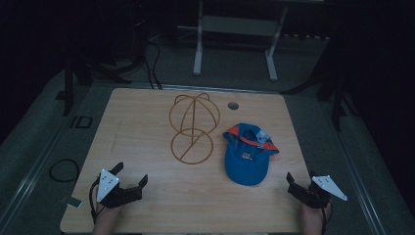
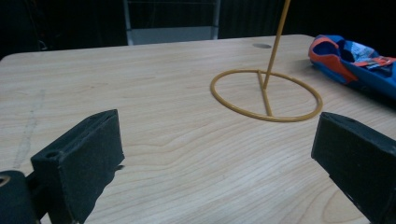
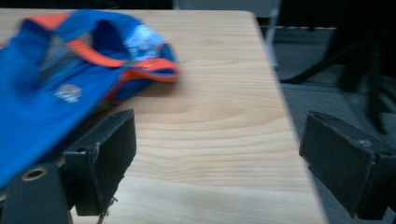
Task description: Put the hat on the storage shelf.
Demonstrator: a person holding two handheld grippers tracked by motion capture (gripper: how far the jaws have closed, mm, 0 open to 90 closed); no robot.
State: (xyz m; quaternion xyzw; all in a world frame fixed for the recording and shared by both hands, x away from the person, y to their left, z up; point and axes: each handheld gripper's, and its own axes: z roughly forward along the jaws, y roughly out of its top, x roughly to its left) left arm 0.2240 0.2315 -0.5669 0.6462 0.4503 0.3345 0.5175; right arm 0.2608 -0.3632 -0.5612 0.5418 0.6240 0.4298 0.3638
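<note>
A blue cap with orange trim [image 1: 247,154] lies upside down on the right half of the wooden table [image 1: 147,205]; it appears at the upper right of the left gripper view [image 2: 355,60] and at the upper left of the right gripper view [image 3: 60,79]. A yellow wire hat stand [image 1: 193,128] rises from its ring base [image 2: 266,95] at the table's middle. My left gripper [image 1: 131,175] rests near the front left edge, open and empty [image 2: 215,154]. My right gripper [image 1: 299,176] sits at the front right corner, open and empty [image 3: 219,154], just right of the cap's brim.
A small round hole [image 1: 233,105] lies in the tabletop behind the cap. The table's right edge [image 3: 289,116] runs close beside my right gripper. Beyond the table stand a white frame [image 1: 235,44] and dark stand legs on grey floor. A cable loop [image 1: 63,170] lies left.
</note>
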